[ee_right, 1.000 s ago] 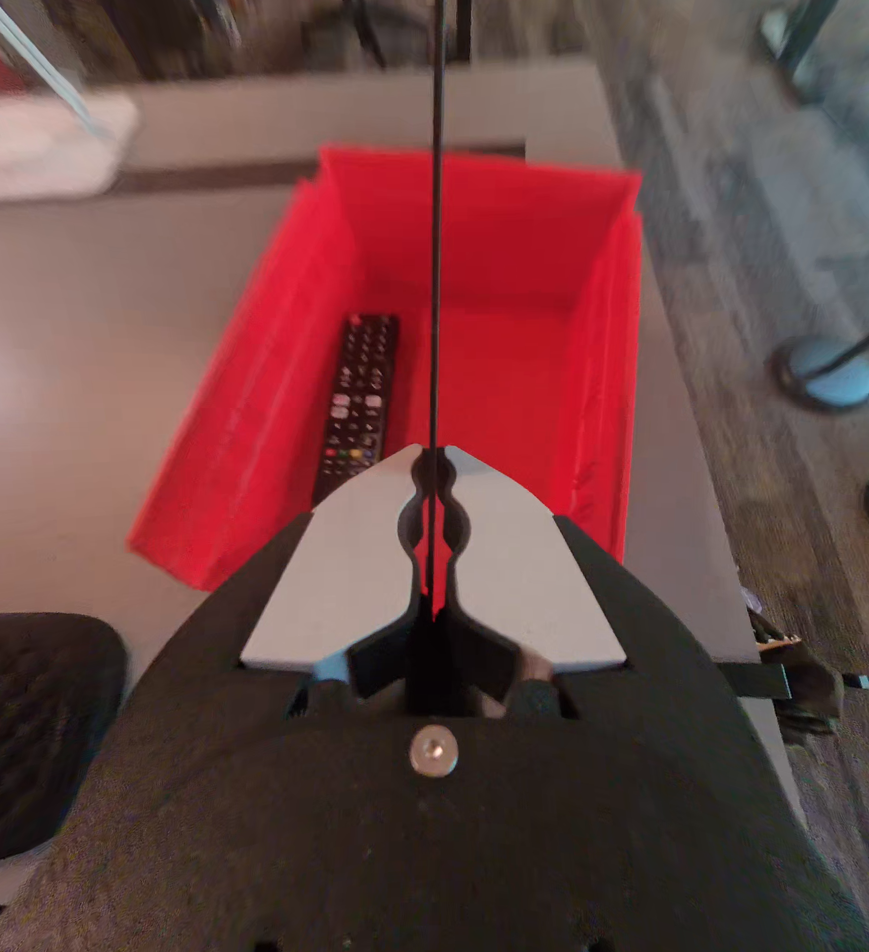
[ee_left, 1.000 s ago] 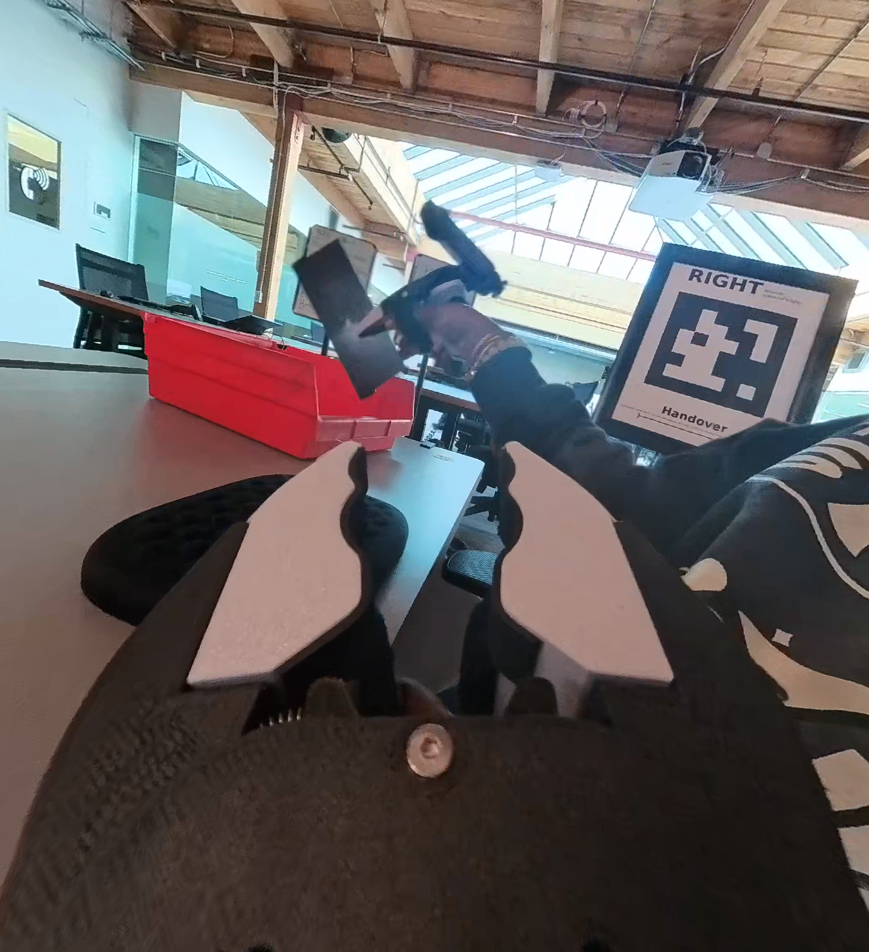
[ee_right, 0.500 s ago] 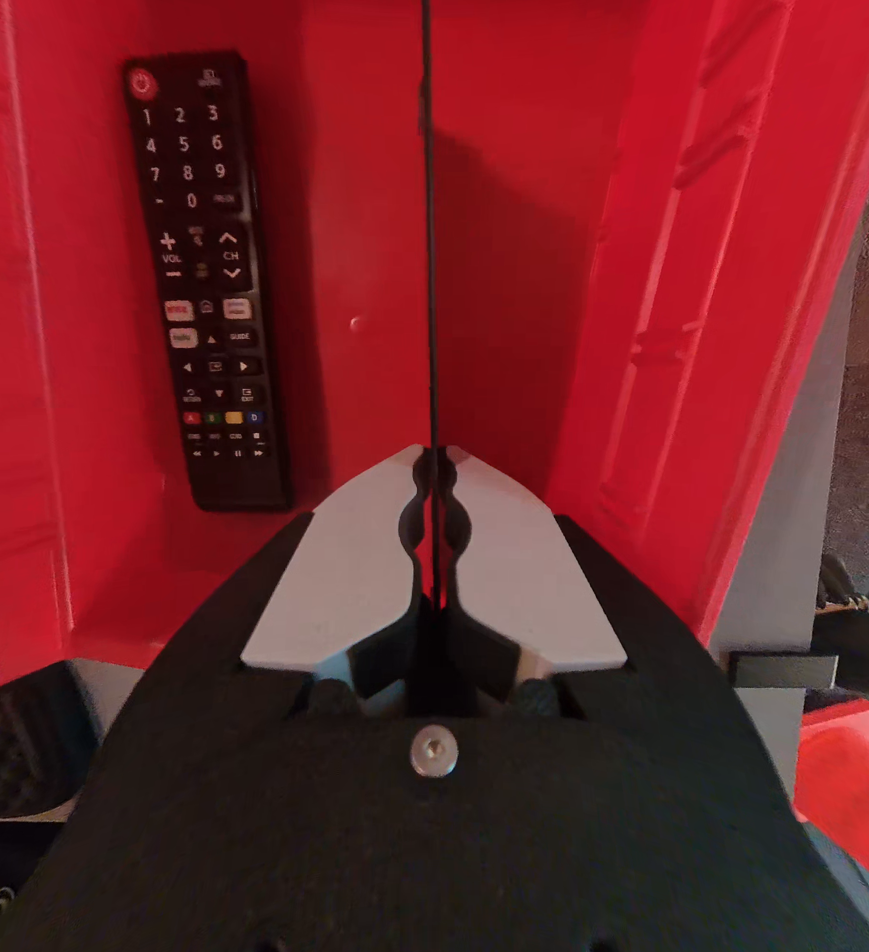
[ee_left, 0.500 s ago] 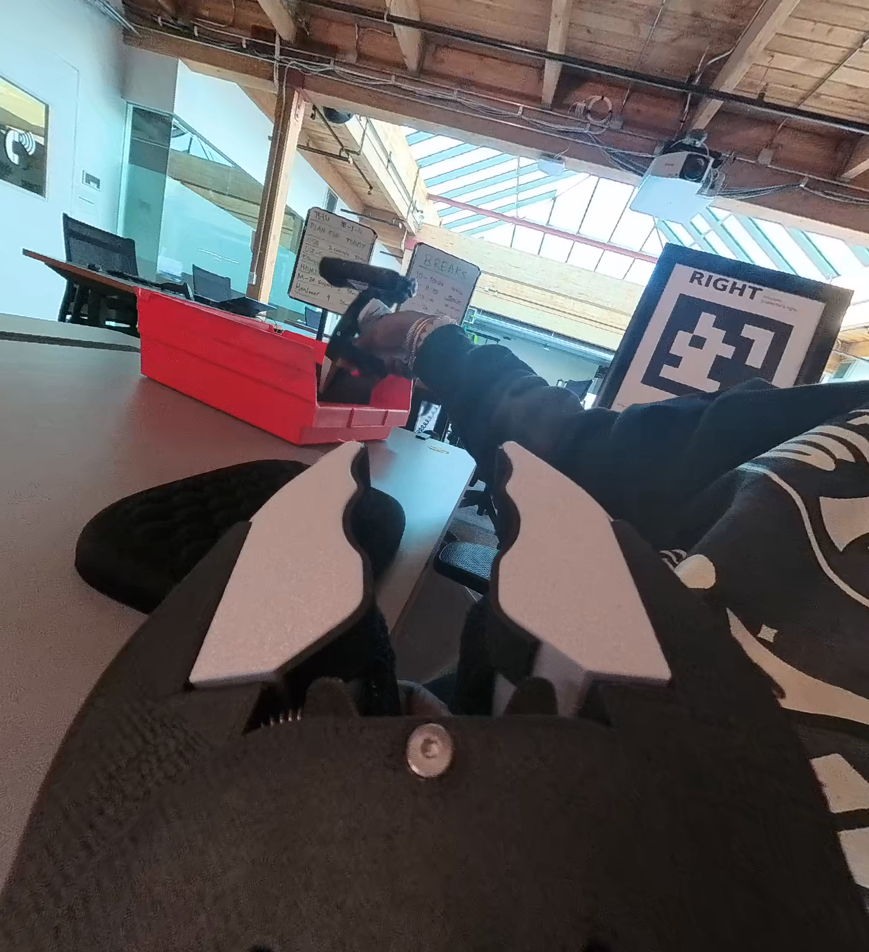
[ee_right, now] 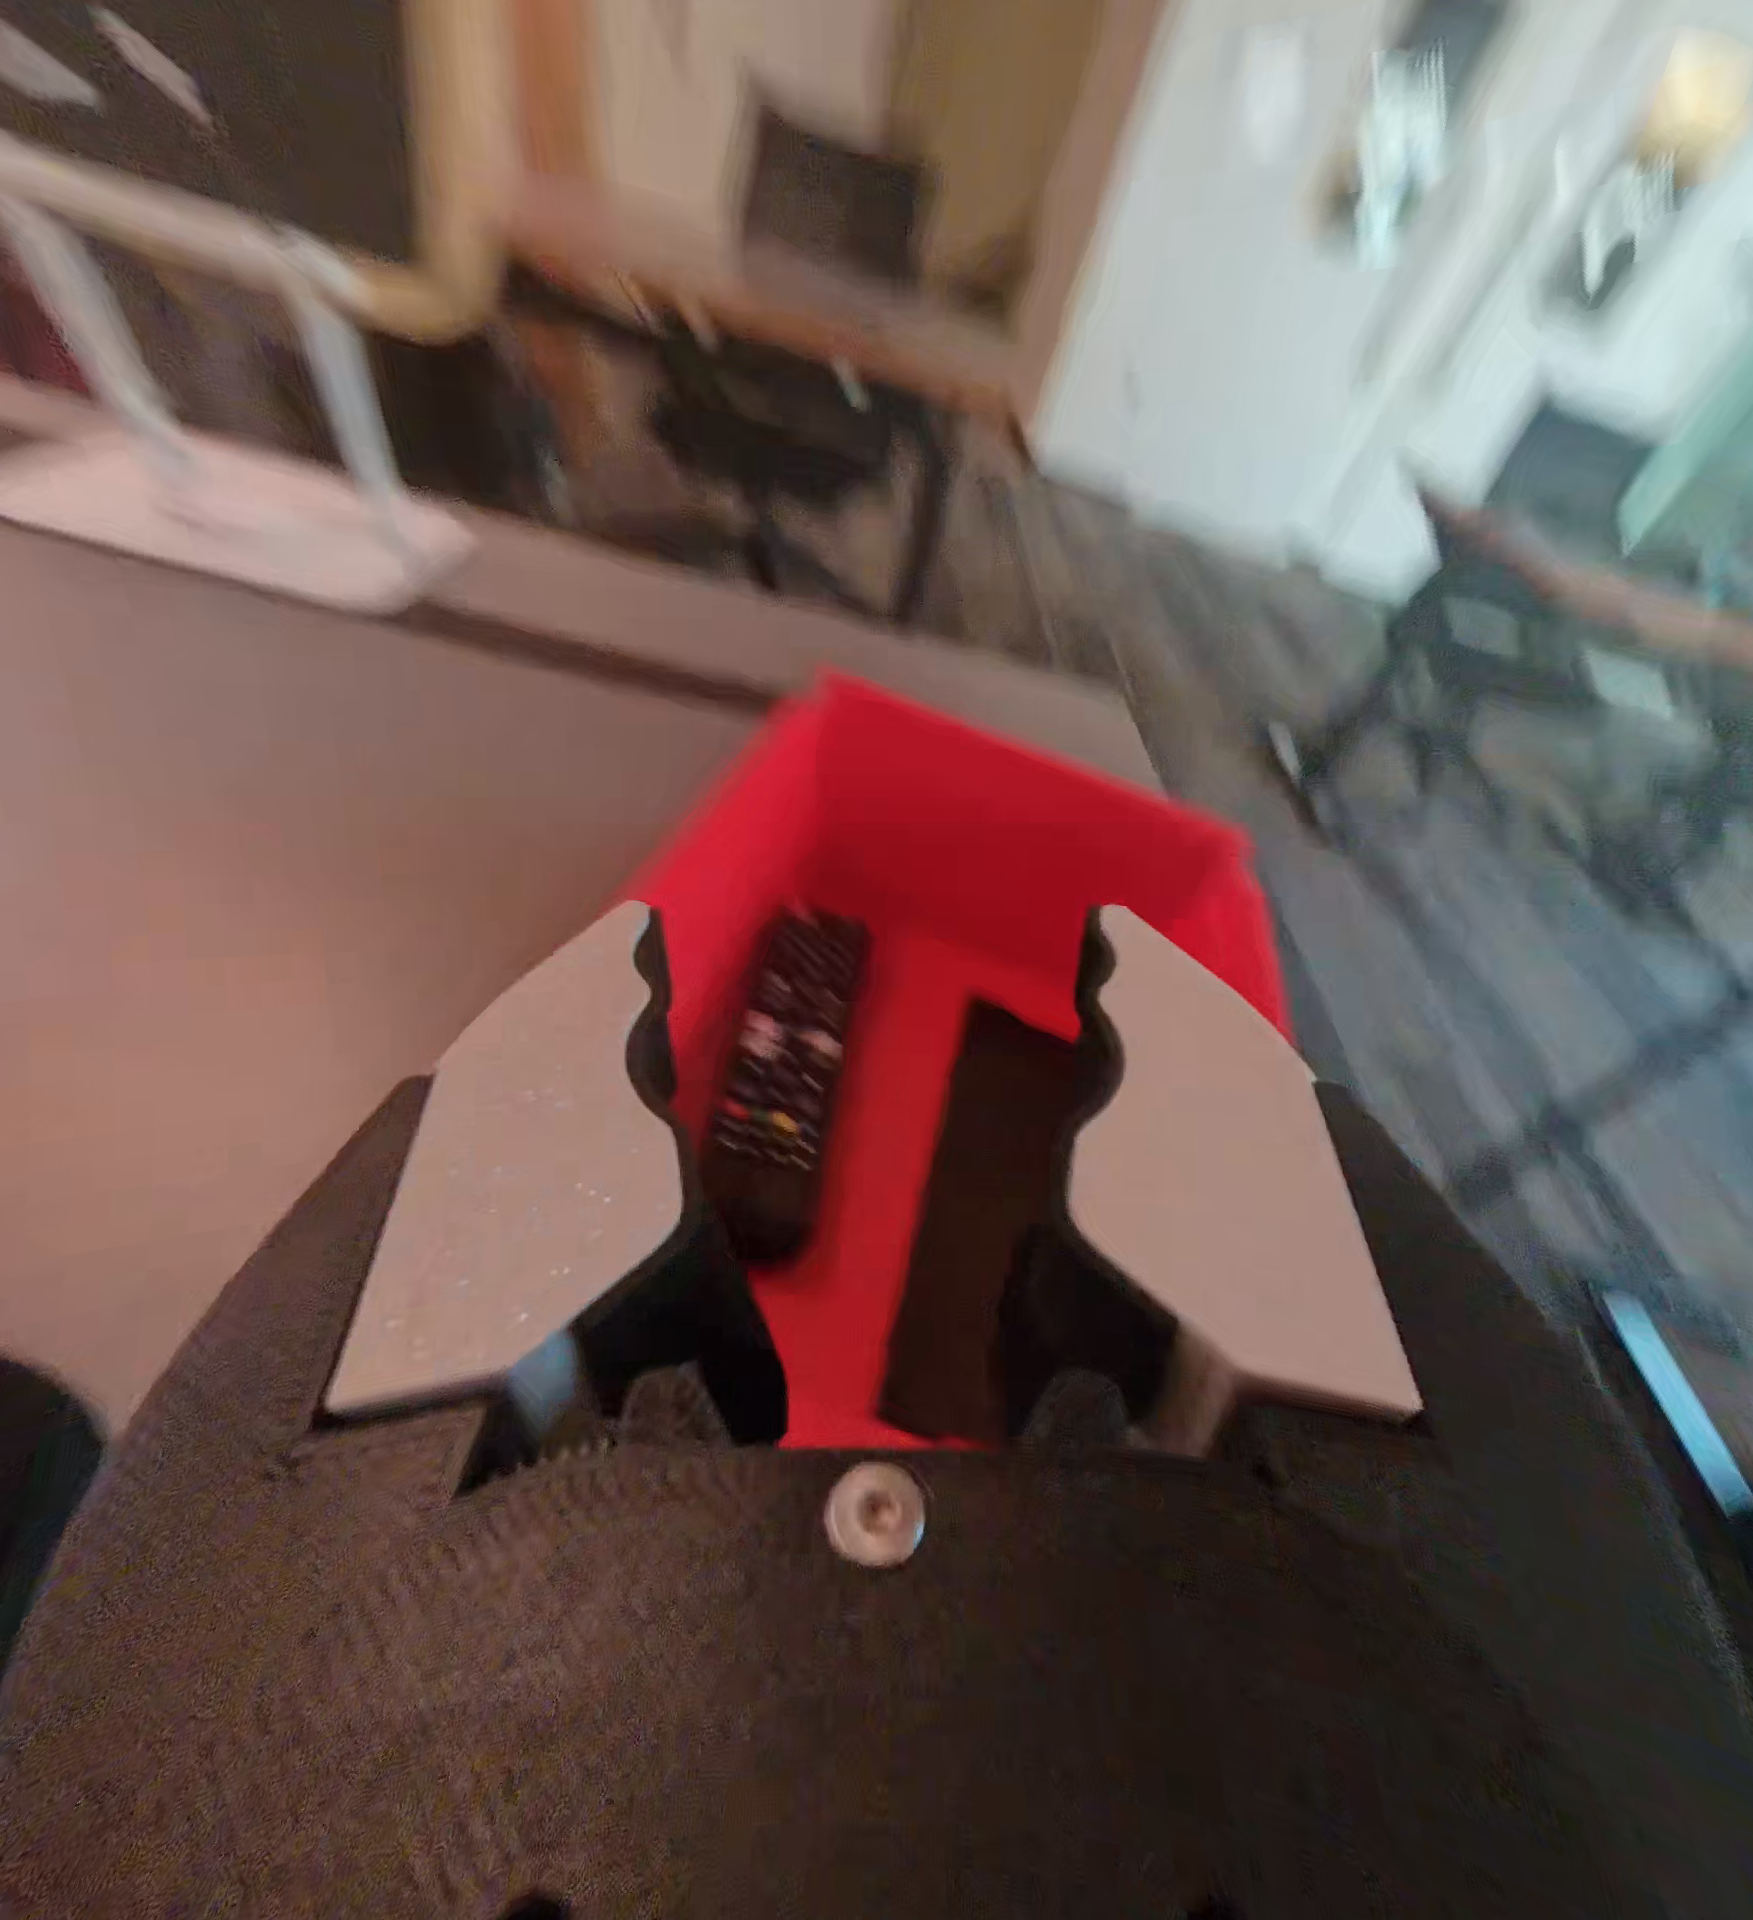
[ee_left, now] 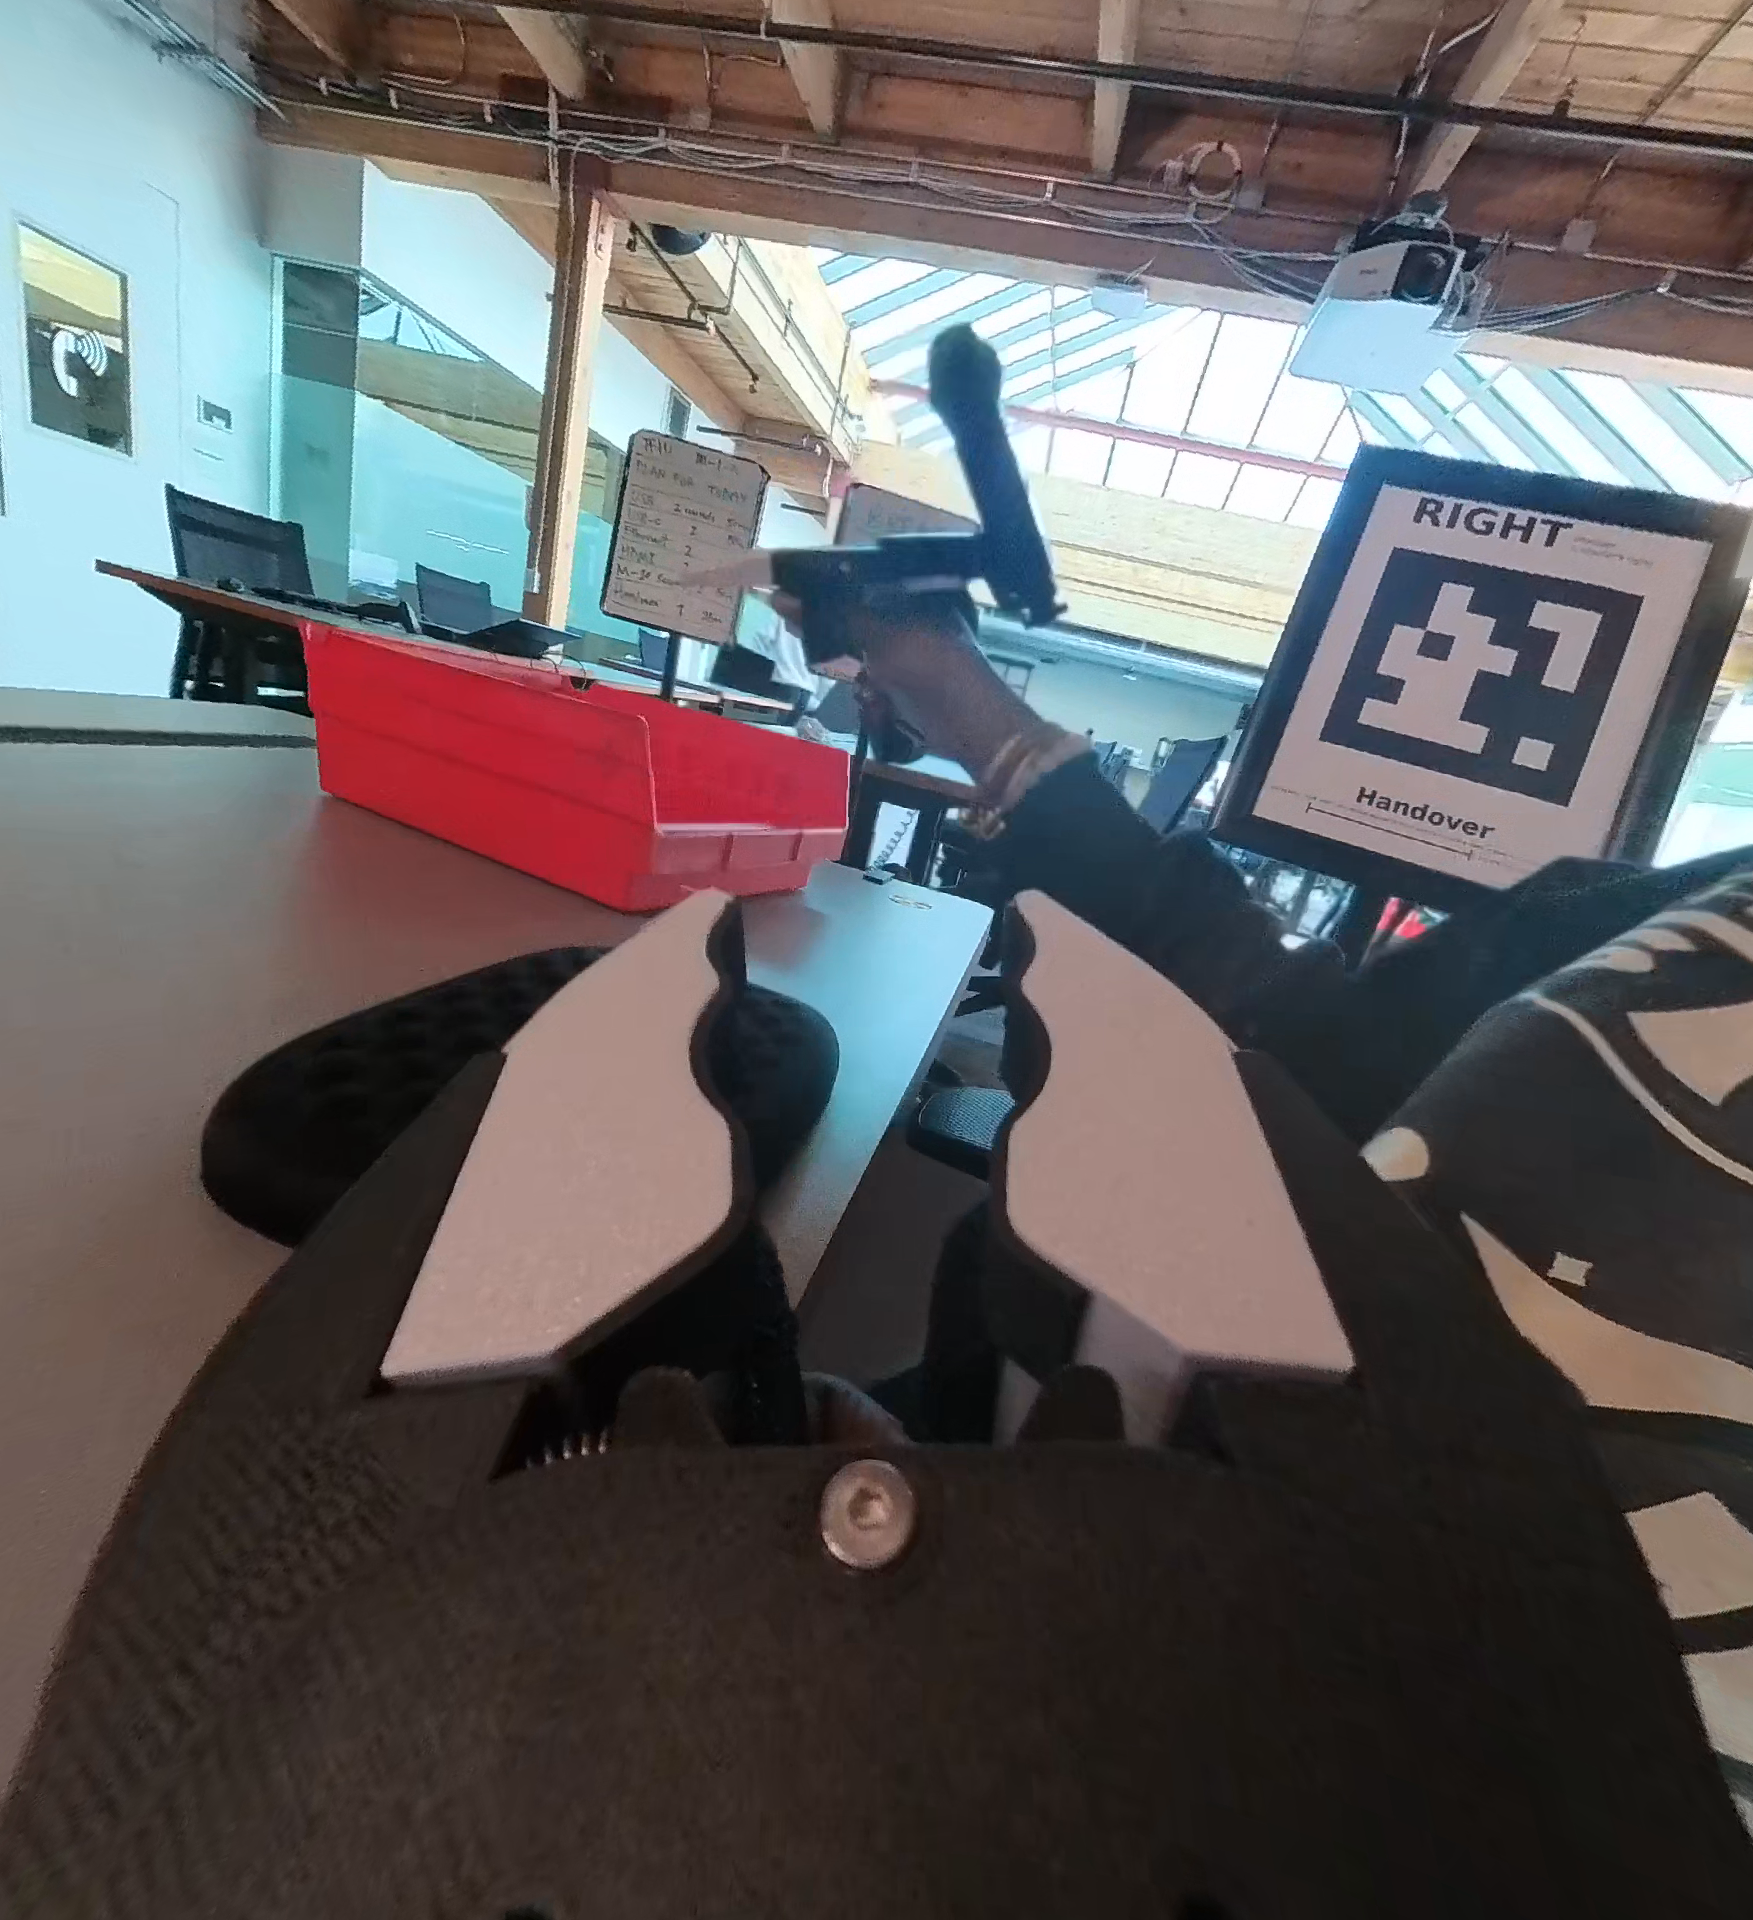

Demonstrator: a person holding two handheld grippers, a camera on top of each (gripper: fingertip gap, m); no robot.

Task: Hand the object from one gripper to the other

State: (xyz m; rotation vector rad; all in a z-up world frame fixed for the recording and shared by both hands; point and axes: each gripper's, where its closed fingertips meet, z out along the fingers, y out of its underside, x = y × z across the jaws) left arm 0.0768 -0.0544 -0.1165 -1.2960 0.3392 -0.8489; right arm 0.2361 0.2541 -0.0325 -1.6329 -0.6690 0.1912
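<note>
Lying flat inside the red bin (ee_right: pixel 965 831), the thin black card (ee_right: pixel 986 1195) sat beside a black remote (ee_right: pixel 789 1070), free of both grippers. Above it the right gripper (ee_right: pixel 872 935) hung with its jaws spread wide and empty. Near the table (ee_left: pixel 124 935) edge, the left gripper (ee_left: pixel 877 914) was also spread, holding nothing, beside a black pad (ee_left: pixel 373 1081).

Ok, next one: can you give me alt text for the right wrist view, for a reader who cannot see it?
The right gripper, open and empty, sits above a red bin on a grey table. In the bin lie a black remote control and, to its right, a flat dark object. The office background is motion-blurred.
</note>
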